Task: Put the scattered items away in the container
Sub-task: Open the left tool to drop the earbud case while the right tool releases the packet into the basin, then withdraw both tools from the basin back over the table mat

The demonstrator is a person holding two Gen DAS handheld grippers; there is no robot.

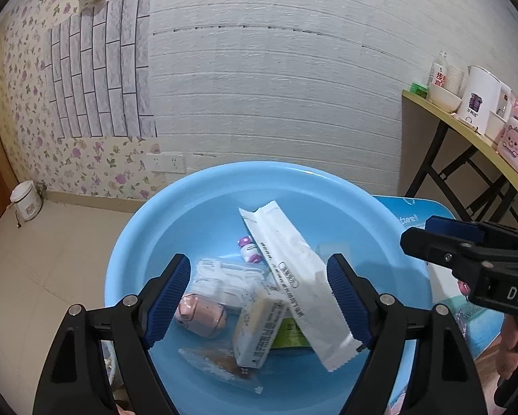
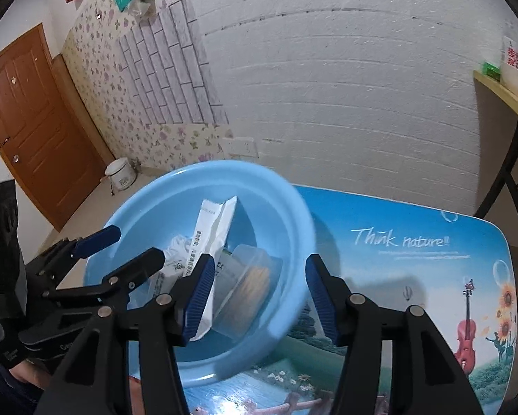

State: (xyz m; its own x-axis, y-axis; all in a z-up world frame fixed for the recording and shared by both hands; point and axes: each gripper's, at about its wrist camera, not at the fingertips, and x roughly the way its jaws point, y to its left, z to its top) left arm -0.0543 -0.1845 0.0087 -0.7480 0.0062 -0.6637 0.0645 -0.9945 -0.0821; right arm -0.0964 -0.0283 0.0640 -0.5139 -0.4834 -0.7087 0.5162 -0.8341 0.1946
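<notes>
A light blue basin [image 1: 148, 228] stands on a small table and holds several items: a long white packet [image 1: 293, 276], a small white box [image 1: 259, 328], a pink case [image 1: 203, 314], a bag of white picks [image 1: 221, 276] and a small purple-capped bottle [image 1: 248, 247]. My left gripper [image 1: 259, 304] is open and empty above the basin's near side. The right gripper [image 1: 466, 252] shows at the right of that view. In the right wrist view the basin [image 2: 293, 207] sits left of centre, and my right gripper [image 2: 255, 304] is open and empty over its right rim. The left gripper [image 2: 120, 252] shows there at the left.
The table top [image 2: 414, 242] has a printed picture with the words "Think nature". A shelf [image 1: 466, 128] at the right carries a white kettle [image 1: 480, 97], bowls and cups. A small white pot [image 1: 25, 200] stands on the floor by the wall. A brown door [image 2: 34, 121] is at the left.
</notes>
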